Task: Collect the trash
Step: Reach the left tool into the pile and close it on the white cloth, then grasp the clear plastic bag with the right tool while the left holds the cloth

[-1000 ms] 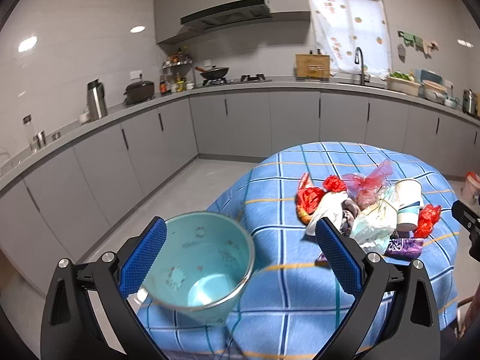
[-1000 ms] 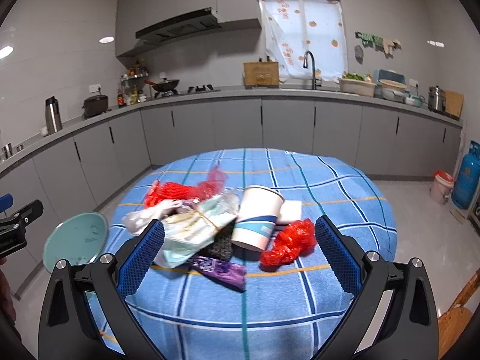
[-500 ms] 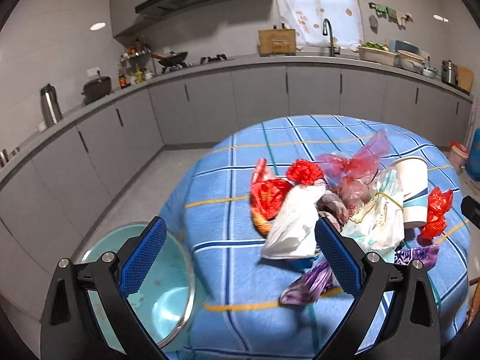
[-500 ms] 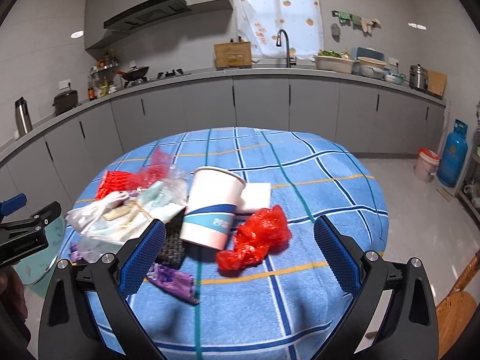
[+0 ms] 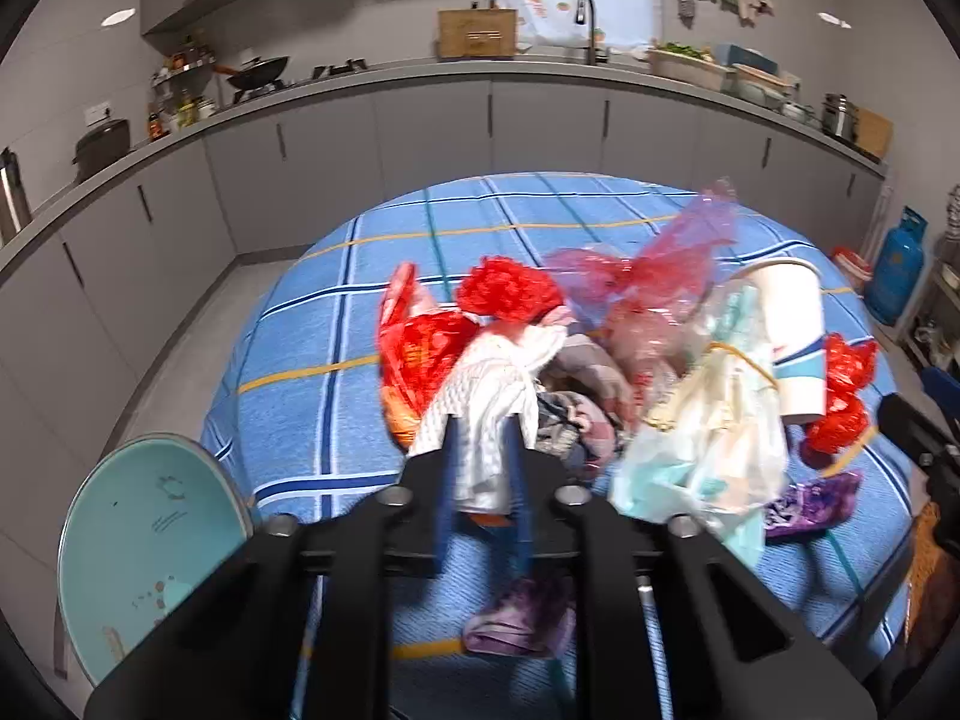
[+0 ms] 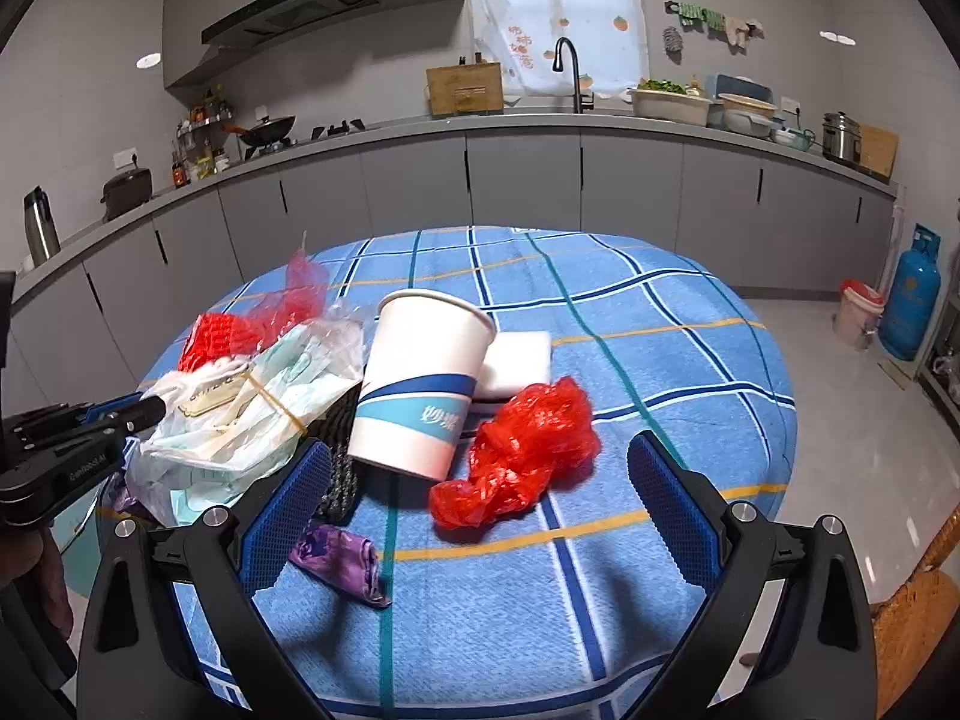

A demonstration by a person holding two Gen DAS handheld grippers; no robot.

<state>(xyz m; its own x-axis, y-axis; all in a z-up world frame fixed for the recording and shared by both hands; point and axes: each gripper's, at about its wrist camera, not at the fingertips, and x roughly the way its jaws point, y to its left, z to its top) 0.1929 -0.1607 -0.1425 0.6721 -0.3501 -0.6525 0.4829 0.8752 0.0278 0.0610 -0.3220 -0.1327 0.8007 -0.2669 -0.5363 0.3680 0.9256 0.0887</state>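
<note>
While the left claw pinches a waffle-textured white bag, the right claw gapes above crinkled red plastic.

The left hand-held gripper is pinching a white mesh wrapper, its jaws nearly together around it. On the blue checked bench, a paper cup is lying at two o'clock. A teal bin is sitting at eight o'clock, beside the bench edge.
</note>
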